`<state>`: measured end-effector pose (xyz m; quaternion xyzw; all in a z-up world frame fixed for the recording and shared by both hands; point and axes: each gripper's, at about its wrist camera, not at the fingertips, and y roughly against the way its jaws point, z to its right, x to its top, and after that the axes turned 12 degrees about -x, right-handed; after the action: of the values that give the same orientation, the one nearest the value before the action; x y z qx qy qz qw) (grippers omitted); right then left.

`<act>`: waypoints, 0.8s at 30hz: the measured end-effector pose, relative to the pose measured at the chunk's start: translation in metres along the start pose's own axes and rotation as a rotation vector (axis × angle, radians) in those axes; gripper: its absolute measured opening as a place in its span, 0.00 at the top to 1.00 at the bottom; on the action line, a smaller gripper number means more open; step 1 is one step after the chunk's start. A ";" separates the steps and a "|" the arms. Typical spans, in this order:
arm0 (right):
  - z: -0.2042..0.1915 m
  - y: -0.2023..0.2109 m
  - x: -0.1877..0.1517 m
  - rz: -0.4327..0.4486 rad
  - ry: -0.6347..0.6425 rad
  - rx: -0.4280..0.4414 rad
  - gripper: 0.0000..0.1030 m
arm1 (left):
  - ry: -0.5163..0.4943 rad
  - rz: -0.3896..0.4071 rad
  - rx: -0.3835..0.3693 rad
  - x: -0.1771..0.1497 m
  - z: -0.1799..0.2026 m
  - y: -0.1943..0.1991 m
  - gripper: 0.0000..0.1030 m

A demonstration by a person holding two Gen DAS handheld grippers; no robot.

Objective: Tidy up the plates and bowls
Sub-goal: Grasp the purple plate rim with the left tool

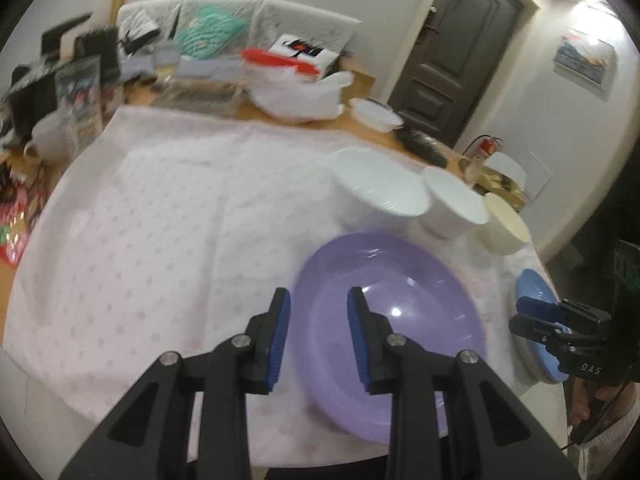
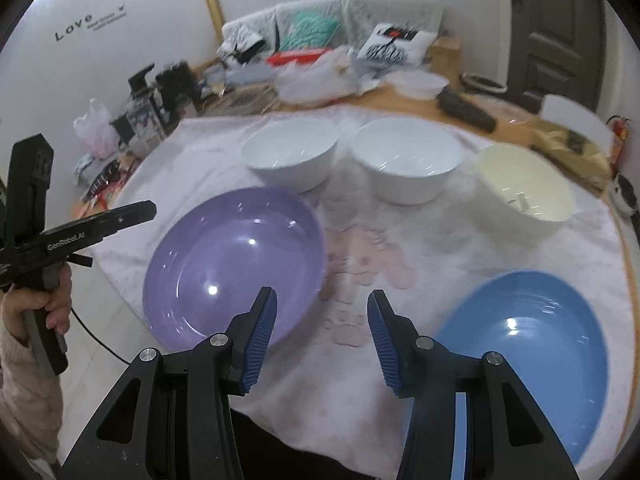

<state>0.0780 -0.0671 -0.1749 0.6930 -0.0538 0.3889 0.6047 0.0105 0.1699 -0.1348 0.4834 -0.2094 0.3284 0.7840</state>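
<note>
glossy round purple plastic plate (image 2: pixel 236 264) and glossy blue plastic plate (image 2: pixel 532 344) lie nearest on the dotted pink-white cloth (image 2: pixel 400 240); left gripper (image 1: pixel 319 300) and right gripper (image 2: pixel 322 300), ribbed blue pads spread, hold nothing. beyond: two smooth white bowls (image 2: pixel 290 152), one cream bowl (image 2: pixel 524 184).

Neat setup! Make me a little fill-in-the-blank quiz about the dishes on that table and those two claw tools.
1. The plate nearest the left gripper is coloured ____.
2. Behind the plates stand two white bowls and one ____ bowl.
3. The blue plate sits to the ____ of the purple plate in the right wrist view.
4. The right gripper holds ____ between its pads.

Missing words: purple; cream; right; nothing
</note>
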 end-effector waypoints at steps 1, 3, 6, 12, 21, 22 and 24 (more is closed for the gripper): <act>-0.001 -0.005 -0.001 -0.011 0.006 -0.004 0.59 | 0.010 -0.008 -0.001 -0.003 -0.007 -0.003 0.75; -0.007 -0.016 -0.001 -0.036 0.016 -0.007 0.59 | 0.029 -0.026 -0.011 -0.008 -0.016 -0.010 0.75; -0.013 -0.027 -0.001 -0.066 0.029 -0.010 0.60 | 0.049 -0.049 -0.019 -0.013 -0.024 -0.020 0.75; -0.018 -0.038 -0.001 -0.102 0.038 -0.015 0.65 | 0.059 -0.069 -0.048 -0.017 -0.027 -0.034 0.76; -0.028 -0.043 -0.001 -0.117 0.060 -0.015 0.76 | 0.066 -0.077 -0.052 -0.018 -0.030 -0.041 0.88; -0.028 -0.043 -0.001 -0.119 0.056 -0.013 0.77 | 0.062 -0.078 -0.052 -0.018 -0.029 -0.041 0.88; -0.026 -0.042 -0.001 -0.122 0.046 -0.004 0.77 | 0.057 -0.081 -0.062 -0.018 -0.026 -0.042 0.88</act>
<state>0.0877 -0.0333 -0.2106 0.6847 0.0018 0.3673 0.6295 0.0279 0.1748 -0.1842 0.4573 -0.1774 0.3035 0.8169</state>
